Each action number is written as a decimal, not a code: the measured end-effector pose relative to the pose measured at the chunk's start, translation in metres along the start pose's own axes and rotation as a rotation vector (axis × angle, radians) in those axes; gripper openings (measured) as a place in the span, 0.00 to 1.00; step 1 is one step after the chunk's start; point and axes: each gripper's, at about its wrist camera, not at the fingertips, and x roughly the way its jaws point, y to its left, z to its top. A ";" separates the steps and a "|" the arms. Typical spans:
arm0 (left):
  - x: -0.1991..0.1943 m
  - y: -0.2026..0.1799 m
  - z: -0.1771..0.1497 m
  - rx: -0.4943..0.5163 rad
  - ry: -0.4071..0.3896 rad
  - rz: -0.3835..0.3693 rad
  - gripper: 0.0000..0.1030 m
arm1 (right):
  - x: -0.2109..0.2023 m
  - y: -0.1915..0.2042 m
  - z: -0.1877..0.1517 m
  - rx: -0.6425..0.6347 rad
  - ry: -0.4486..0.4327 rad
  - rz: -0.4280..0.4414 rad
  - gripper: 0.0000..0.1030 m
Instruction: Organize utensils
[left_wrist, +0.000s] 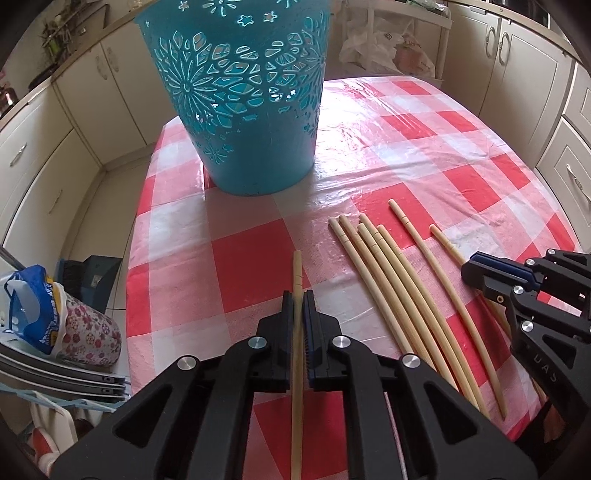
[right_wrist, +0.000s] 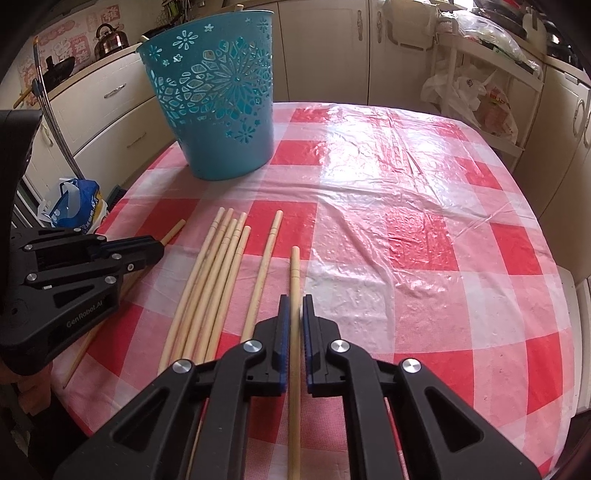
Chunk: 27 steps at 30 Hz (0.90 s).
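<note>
Left fingers (left_wrist: 297, 295) clamped on 1 chopstick (left_wrist: 297, 266), right fingers (right_wrist: 294, 300) clamped on another chopstick (right_wrist: 295, 266), 6 more chopsticks (right_wrist: 218, 273) lying loose between them on the checkered desk (right_wrist: 406, 229), blue basket (right_wrist: 218, 96) upright beyond

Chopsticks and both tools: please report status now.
Left tool shut on one wooden chopstick. Right tool likewise, another. Six loose. Blue plastic basket unobstructed.
</note>
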 end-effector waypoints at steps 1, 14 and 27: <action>0.000 0.000 0.000 -0.002 -0.001 0.003 0.08 | 0.000 0.001 0.000 -0.006 -0.001 -0.003 0.07; 0.002 0.014 0.000 -0.038 -0.013 0.030 0.39 | -0.002 0.007 -0.002 -0.045 -0.019 -0.023 0.06; 0.004 0.018 -0.001 -0.052 -0.020 0.027 0.49 | -0.002 0.005 -0.002 -0.039 -0.008 -0.026 0.16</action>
